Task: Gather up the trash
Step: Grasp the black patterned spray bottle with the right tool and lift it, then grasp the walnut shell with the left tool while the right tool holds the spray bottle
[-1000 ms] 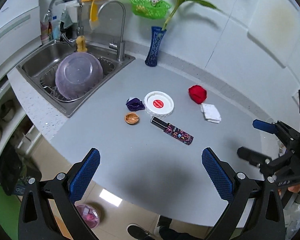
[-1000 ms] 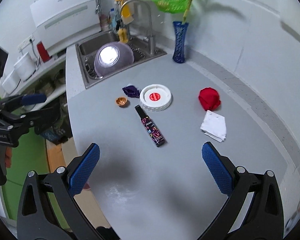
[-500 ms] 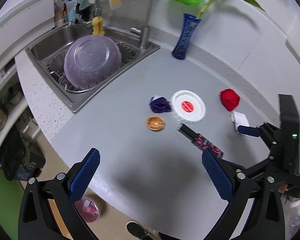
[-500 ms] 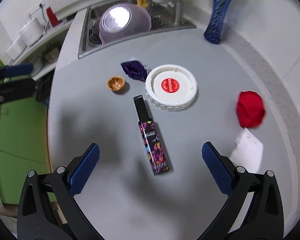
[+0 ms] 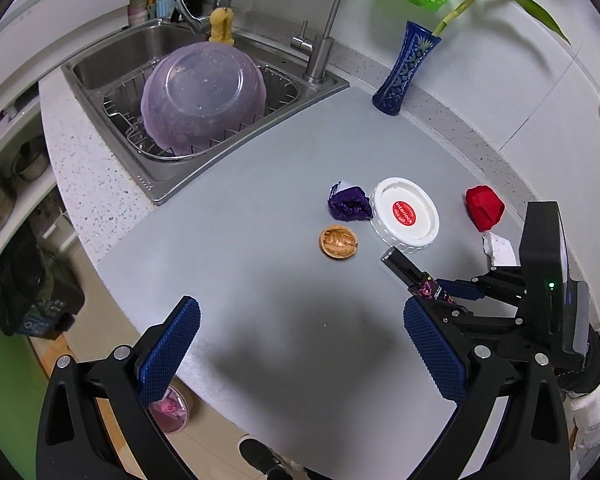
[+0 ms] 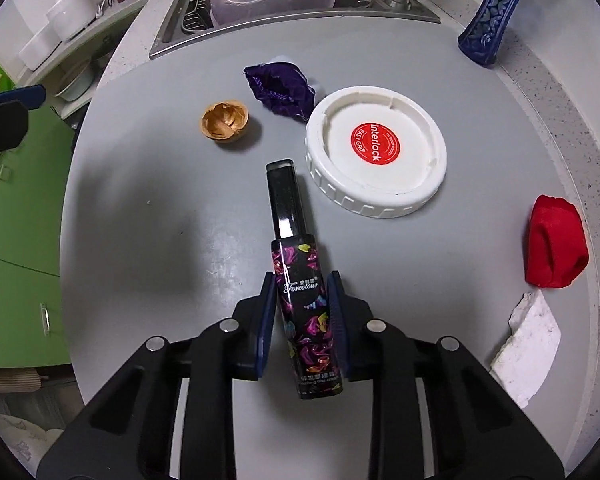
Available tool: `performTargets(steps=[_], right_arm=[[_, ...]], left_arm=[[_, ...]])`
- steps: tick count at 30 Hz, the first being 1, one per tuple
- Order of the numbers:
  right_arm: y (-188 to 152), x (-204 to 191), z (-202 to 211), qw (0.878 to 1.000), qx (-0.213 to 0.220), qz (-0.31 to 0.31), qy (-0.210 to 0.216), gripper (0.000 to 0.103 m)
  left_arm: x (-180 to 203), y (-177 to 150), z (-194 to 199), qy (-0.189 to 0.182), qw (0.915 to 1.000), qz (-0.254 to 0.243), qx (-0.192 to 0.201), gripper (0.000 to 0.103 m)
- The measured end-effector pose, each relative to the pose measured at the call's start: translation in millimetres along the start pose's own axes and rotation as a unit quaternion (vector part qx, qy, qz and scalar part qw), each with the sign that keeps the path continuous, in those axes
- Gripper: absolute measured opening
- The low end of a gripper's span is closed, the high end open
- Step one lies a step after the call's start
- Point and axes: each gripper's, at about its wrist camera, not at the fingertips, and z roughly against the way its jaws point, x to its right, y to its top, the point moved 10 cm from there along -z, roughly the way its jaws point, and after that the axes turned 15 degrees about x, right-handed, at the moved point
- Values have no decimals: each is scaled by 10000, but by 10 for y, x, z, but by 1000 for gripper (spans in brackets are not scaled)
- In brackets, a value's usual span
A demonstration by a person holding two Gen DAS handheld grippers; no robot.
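- The grey countertop (image 6: 148,208) carries all the litter; a steel sink (image 5: 112,64) with an upturned purple bowl (image 5: 204,96) sits at its far left corner.
- The right gripper (image 6: 302,312) points steeply down at the counter, and its jaws are closing on the flowered black tube (image 6: 304,276), a pad against each side of the tube's printed body. A second ago it hung higher with jaws wide and nothing between them.
- The left gripper (image 5: 300,344) tilts down over the near edge of the counter, jaws spread wide and empty; since the earlier frame it has dropped lower and closer in.
- The tube lies flat on the counter, its black cap end just beside the white lid (image 6: 376,156).
- The white lid rests where it did before, touching the crumpled purple wrapper (image 6: 280,88).
- A red crumpled piece (image 6: 556,252) lies right of the lid, with a white paper scrap (image 6: 528,344) just beside it.
- A walnut shell half (image 6: 224,120) sits left of the wrapper, apart from it.
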Motion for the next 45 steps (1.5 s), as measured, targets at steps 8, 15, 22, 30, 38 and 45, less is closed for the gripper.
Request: performTargets(steps=[8, 15, 22, 30, 38, 45], right_arm=[[52, 111, 264, 9991, 266, -333, -71, 23], [28, 366, 793, 9947, 589, -792, -286, 23], [-137, 651, 1105, 9895, 721, -1161, -467, 23], [-338, 859, 1260, 9849, 780, -1409, -628, 23], [-339, 878, 1370, 9825, 948, -1452, -676, 23], [-151, 704, 1582, 9816, 1256, -1252, -712, 23]], left_arm=[[139, 14, -133, -94, 9998, -152, -82, 98], [340, -13, -477, -209, 9984, -423, -303, 98], [387, -83, -934, -49, 9957, -765, -519, 98], [331, -88, -1137, 278, 9936, -958, -528, 63], [403, -103, -1025, 214, 9948, -889, -458, 37], [438, 1, -269, -12, 9969, -784, 36, 37]])
